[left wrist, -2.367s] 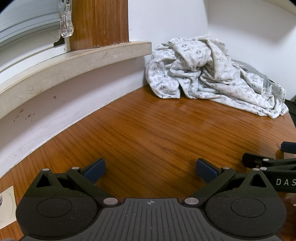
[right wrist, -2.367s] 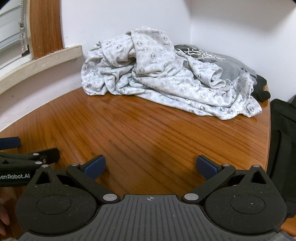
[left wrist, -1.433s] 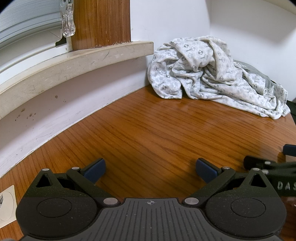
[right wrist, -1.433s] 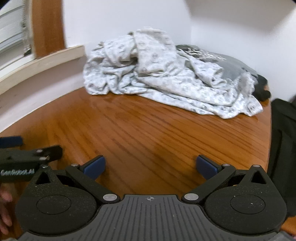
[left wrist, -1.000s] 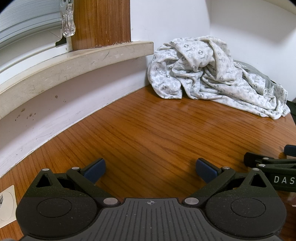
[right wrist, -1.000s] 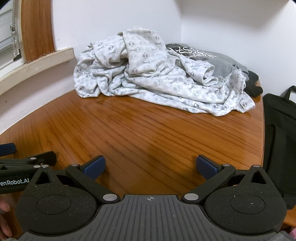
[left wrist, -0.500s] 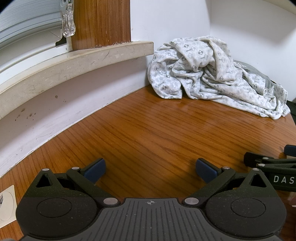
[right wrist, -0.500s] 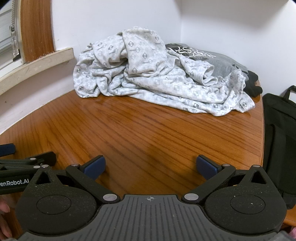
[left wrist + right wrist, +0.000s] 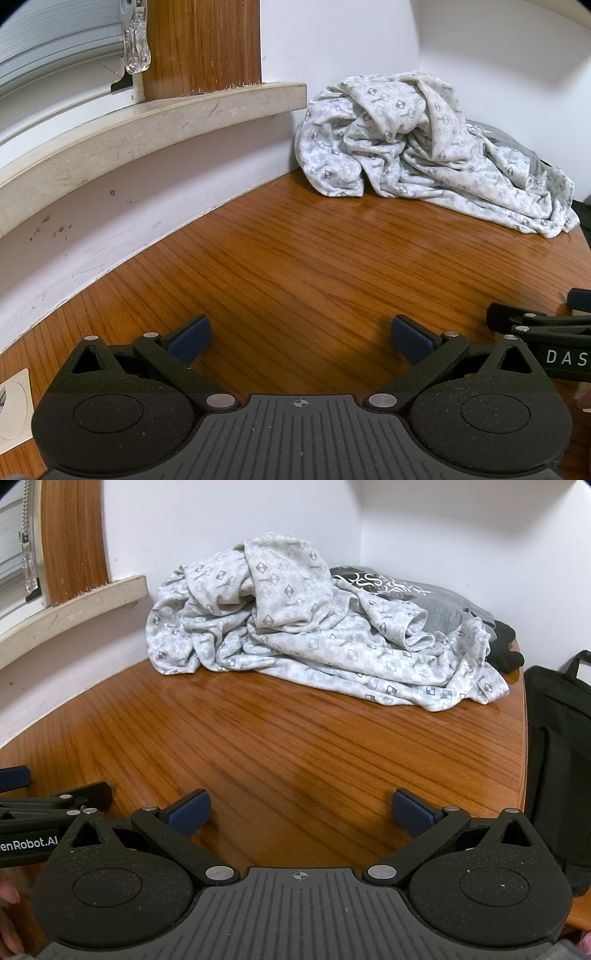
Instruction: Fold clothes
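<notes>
With both the left gripper point(image 9: 301, 334) and right gripper point(image 9: 301, 812) held spread and empty, the soft, limp patterned garment point(image 9: 295, 627) is probably best pinched at its near hem.

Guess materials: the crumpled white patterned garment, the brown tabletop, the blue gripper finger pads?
Crumpled white patterned garment: soft thin knit, likely cotton jersey; limp folds, matte. Brown tabletop: wood or wood veneer, glossy varnish; grain lines, reflections. Blue gripper finger pads: probably rubber or soft plastic; matte, smooth.

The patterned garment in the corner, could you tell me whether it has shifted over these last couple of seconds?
No. The patterned garment lies crumpled against the window sill as before.
</notes>
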